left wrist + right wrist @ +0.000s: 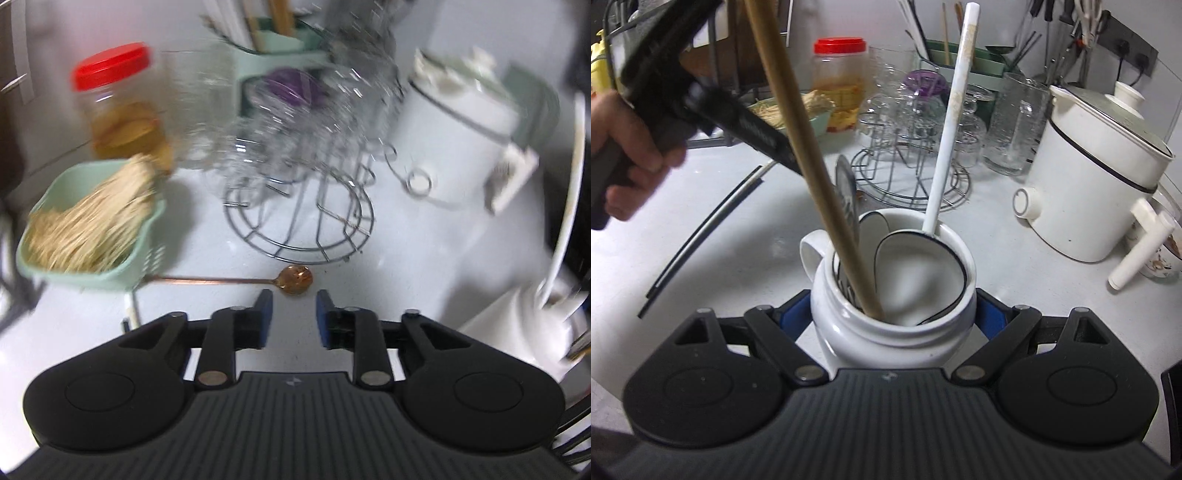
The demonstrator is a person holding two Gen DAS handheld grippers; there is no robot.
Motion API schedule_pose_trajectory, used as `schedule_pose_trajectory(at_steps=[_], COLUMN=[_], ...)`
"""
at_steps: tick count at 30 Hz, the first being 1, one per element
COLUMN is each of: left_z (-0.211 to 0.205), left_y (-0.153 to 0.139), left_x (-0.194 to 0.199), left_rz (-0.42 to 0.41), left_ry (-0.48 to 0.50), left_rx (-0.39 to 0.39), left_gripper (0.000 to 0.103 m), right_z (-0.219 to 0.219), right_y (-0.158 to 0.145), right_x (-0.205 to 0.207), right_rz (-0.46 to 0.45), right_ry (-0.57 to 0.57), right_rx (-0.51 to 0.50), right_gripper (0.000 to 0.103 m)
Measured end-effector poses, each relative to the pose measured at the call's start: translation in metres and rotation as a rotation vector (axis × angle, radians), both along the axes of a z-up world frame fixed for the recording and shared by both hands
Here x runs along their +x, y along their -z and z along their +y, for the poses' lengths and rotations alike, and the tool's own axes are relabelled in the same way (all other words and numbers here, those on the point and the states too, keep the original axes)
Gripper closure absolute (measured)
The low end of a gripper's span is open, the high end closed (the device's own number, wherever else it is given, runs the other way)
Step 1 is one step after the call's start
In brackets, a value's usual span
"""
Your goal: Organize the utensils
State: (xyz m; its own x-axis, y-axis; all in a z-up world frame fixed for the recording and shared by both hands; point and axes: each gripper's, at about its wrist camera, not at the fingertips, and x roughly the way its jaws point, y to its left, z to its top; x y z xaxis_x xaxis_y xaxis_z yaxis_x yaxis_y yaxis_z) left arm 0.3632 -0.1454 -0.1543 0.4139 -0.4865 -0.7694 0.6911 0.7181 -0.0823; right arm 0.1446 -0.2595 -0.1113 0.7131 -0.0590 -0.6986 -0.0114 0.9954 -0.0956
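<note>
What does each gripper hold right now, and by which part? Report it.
The right gripper clamps the white jar of utensils by its sides, just below the rim. The left gripper holds nothing; its jaws stand apart just short of the copper spoon.

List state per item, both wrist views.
left gripper: open, empty, above spoon
copper spoon: flat on counter
right gripper: shut on white jar
white jar: upright, holding utensils
red-lid jar: capped
cooker: lid on
</note>
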Motion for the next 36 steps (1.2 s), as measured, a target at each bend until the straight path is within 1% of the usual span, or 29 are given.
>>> schedule_pose_trajectory(at_steps=[4, 6, 9, 12, 14, 16, 19, 22, 23, 26, 27, 31, 33, 36], left_z=[-0.033, -0.045, -0.061, -0.071, -0.076, -0.079, -0.084, -0.089, -0.091, -0.096, -0.097, -0.097, -0.094, -0.087], left_y=[0.021, 0.028, 0.037, 0.043, 0.045, 0.046, 0.045, 0.045, 0.045, 0.044, 0.045, 0.044, 0.042, 0.035], left_x=[0.002, 0.002, 0.003, 0.004, 0.005, 0.007, 0.01, 0.012, 0.013, 0.015, 0.015, 0.014, 0.013, 0.009], left_rz=[-0.092, -0.128, -0.17, -0.198, -0.205, -0.196, -0.21, -0.205, -0.204, -0.181, -0.182, -0.166, -0.152, -0.156], left_ry=[0.119, 0.175, 0.232, 0.256, 0.262, 0.267, 0.251, 0.218, 0.211, 0.202, 0.192, 0.139, 0.116, 0.081], left_rx=[0.133, 0.176, 0.233, 0.28, 0.292, 0.298, 0.328, 0.342, 0.35, 0.365, 0.384, 0.4, 0.392, 0.374], left_gripper=[0.072, 0.072, 0.072, 0.072, 0.072, 0.073, 0.073, 0.074, 0.076, 0.09, 0.094, 0.097, 0.098, 0.099], right_z=[-0.004, -0.005, -0.007, -0.009, -0.01, -0.013, -0.014, -0.016, -0.016, -0.017, -0.017, -0.016, -0.017, -0.018], right_y=[0.001, 0.002, 0.002, 0.003, 0.003, 0.003, 0.004, 0.005, 0.005, 0.007, 0.007, 0.008, 0.008, 0.009], right_x=[-0.001, 0.0, -0.001, -0.001, -0.002, -0.001, 0.0, 0.0, 0.0, 0.001, 0.001, 0.001, 0.002, 0.005], right_rz=[-0.009, -0.011, -0.017, -0.023, -0.025, -0.023, -0.022, -0.023, -0.023, -0.023, -0.025, -0.03, -0.032, -0.038], right_ry=[-0.014, -0.024, -0.033, -0.034, -0.036, -0.033, -0.036, -0.042, -0.046, -0.056, -0.06, -0.072, -0.082, -0.105], right_rx=[0.003, 0.003, 0.006, 0.012, 0.02, 0.037, 0.051, 0.059, 0.06, 0.062, 0.06, 0.056, 0.056, 0.055], right_gripper=[0.011, 0.011, 0.011, 0.011, 0.012, 0.012, 0.012, 0.012, 0.012, 0.012, 0.012, 0.011, 0.011, 0.011])
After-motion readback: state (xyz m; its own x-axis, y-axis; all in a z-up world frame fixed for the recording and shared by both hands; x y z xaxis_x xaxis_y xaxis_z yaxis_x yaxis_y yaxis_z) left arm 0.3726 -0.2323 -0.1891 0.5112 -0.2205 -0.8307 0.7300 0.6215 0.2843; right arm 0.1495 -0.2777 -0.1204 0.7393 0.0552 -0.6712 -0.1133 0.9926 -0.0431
